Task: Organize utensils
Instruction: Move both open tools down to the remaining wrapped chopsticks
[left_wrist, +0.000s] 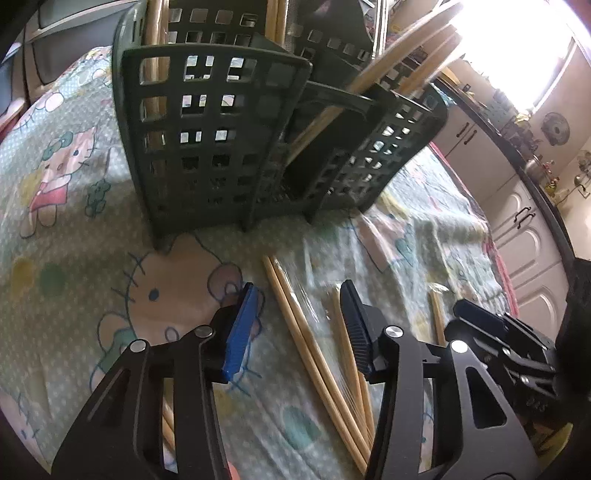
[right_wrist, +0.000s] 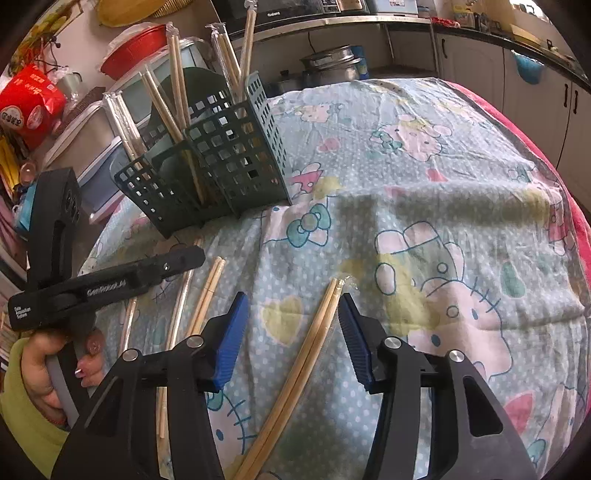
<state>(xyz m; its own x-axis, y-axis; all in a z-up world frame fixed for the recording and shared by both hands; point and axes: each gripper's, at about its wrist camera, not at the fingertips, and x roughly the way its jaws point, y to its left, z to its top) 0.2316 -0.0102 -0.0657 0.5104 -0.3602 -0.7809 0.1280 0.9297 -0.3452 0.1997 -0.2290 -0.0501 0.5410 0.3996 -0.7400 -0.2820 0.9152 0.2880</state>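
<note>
Our left gripper (left_wrist: 299, 328) and right gripper (right_wrist: 293, 339) straddle wrapped chopsticks (right_wrist: 314, 339), jaws apart; several already stand in the basket (right_wrist: 221, 162), others remain on the cloth (right_wrist: 406, 206).

Two hand-held tools angle steeply downward. The left tool (left_wrist: 301, 326) has its blue-padded jaws partly apart, the pads pressing on nothing. The right tool (right_wrist: 293, 338) likewise has its jaws partly apart, gripping nothing. A hand (right_wrist: 55, 373) in a yellow-green sleeve (right_wrist: 26, 413) clasps the left tool's handle.
</note>
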